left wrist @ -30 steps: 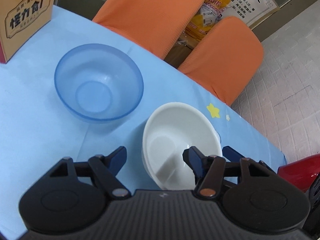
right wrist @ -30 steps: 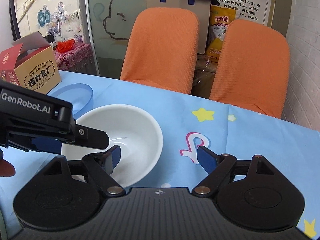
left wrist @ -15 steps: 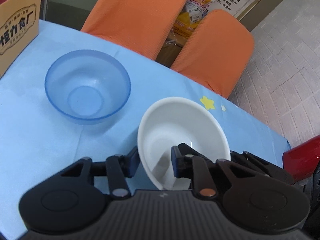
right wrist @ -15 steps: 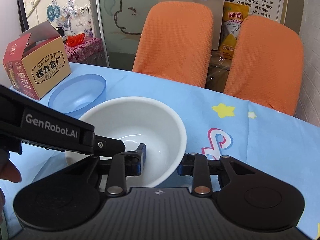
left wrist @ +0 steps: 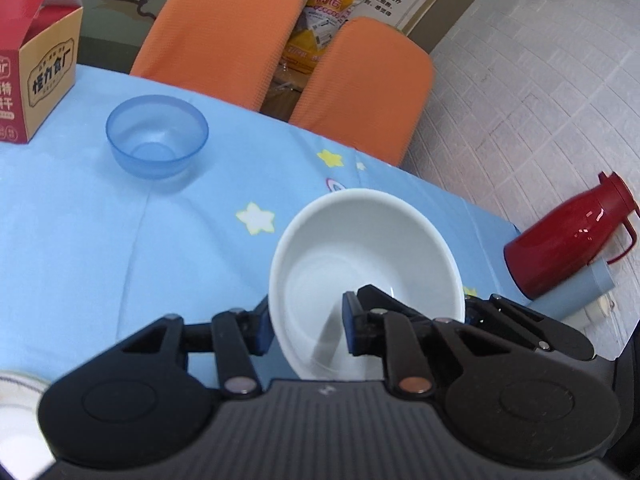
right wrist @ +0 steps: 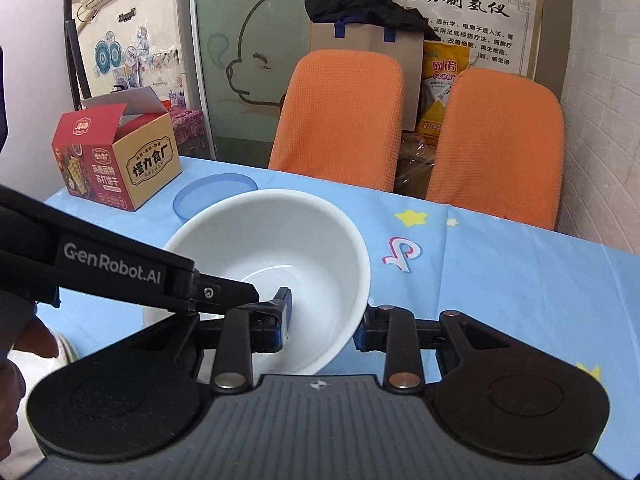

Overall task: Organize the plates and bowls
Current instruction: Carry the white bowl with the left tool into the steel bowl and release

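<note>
Together, both grippers had the white bowl by its near rim, one finger inside and one outside each: the left gripper pinching the left part, the right gripper the right part. Held tilted above the bench, it was well apart from the blue bowl, which lay far and left, probably the stacking target.

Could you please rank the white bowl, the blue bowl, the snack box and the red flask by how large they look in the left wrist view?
1. White bowl, though it is nearest the camera.
2. Red flask.
3. Blue bowl and snack box look alike; the box is cut off at the edge.
</note>
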Available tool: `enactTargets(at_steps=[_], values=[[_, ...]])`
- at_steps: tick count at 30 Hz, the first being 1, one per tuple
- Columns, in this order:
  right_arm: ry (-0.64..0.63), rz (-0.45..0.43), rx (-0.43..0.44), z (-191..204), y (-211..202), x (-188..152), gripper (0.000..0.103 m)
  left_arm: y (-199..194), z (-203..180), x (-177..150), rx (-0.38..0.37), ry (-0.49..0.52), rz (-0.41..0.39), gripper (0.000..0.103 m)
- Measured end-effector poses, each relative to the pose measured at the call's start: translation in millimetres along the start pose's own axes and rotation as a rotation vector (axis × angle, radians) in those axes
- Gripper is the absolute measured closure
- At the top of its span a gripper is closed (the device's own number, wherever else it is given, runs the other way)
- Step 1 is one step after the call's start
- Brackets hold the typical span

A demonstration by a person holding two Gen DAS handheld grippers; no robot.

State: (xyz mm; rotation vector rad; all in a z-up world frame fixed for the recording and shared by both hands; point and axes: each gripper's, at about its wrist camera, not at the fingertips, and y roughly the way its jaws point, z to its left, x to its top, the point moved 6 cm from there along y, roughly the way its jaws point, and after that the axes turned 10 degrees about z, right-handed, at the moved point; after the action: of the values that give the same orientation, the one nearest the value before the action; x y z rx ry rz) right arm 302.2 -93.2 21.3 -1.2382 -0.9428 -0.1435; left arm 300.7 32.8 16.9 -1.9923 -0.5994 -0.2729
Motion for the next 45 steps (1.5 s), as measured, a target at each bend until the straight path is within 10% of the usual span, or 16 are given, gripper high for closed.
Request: enactTargets(at_steps=[16, 23, 28, 45], values=[[0.050, 0.028, -0.054, 41, -58, -106, 0.044, -22, -12, -120, -0.026, 0.066, 0.106, 0.086], [0.071, 0.026, -0.024, 44, -58, -117, 0.042, -20, -8, -125, -0.022, 0.087, 0.127, 0.084], [0.105, 0.002, -0.038, 38, -62, -118, 0.033, -29, -10, -121, -0.004, 0.114, 0.105, 0.058], [0.158, -0.016, -0.044, 18, -64, -120, 0.005, -51, -3, -98, -0.005, 0.116, 0.023, 0.054]])
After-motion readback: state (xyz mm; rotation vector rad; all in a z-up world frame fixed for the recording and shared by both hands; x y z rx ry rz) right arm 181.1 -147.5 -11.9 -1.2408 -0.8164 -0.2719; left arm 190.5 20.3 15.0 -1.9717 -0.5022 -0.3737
